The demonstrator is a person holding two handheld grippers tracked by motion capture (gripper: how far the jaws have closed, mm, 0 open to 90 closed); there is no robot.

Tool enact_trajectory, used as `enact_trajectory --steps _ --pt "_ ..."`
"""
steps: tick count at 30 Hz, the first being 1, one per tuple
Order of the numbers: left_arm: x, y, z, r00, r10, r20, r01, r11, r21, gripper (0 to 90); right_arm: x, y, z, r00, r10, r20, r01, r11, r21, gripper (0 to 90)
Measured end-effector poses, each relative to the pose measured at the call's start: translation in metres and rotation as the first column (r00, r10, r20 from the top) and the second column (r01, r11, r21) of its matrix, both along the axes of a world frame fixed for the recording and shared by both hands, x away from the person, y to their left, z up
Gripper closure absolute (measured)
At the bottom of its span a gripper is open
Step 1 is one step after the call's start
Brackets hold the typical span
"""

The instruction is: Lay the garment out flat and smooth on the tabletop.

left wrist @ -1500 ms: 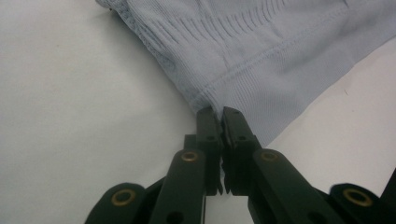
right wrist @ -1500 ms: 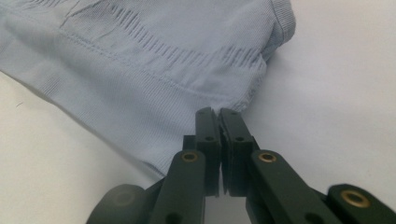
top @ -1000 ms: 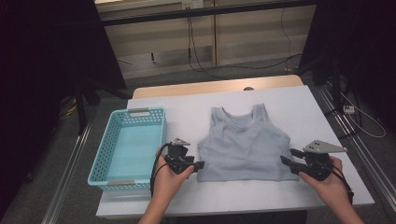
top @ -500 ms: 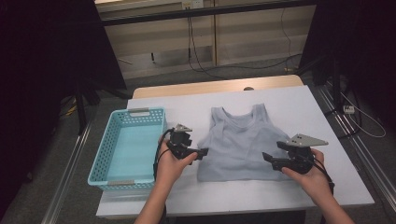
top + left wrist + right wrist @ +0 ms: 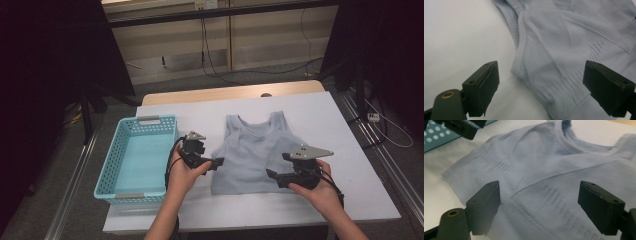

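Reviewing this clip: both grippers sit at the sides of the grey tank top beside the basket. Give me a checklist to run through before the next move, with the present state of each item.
1. Left gripper open: ok, jaws have just been opening and stand wide, pads off the cloth.
2. Right gripper open: ok, jaws have just been opening, nothing pinched.
3. Tank top lying flat on the table: ok, spread front up, small wrinkles near its left edge.
4. Basket ready: ok, it looks empty, left of the tank top.
5. Cables clear of the cloth: ok in the high view.
6. Which edge gets gripped next: cannot tell.
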State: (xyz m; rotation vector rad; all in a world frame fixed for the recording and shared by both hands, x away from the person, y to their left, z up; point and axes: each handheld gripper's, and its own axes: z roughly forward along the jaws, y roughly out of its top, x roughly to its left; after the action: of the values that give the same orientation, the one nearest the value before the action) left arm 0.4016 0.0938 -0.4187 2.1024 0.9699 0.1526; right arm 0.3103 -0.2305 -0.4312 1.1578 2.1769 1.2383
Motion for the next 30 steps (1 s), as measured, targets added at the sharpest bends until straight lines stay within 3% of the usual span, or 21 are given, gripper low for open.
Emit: enact_trajectory --steps 8,19,30 --pt "0.002 0.004 0.002 1.0 -0.001 0.01 0.001 0.9998 -0.021 13.3 -0.002 0.016 -0.001 0.998 0.063 0.003 -0.063 0.998 -0.015 16.5" --pt "0.003 0.007 0.002 0.9998 0.006 0.019 -0.006 0.9998 -0.019 12.6 -0.003 0.037 -0.002 0.9928 0.12 0.007 -0.119 0.993 -0.022 15.0" --pt "0.001 0.009 0.003 0.9996 0.012 0.025 -0.012 0.9997 -0.019 12.6 -0.002 0.068 -0.001 0.9813 0.192 0.017 -0.191 0.981 -0.036 14.4"
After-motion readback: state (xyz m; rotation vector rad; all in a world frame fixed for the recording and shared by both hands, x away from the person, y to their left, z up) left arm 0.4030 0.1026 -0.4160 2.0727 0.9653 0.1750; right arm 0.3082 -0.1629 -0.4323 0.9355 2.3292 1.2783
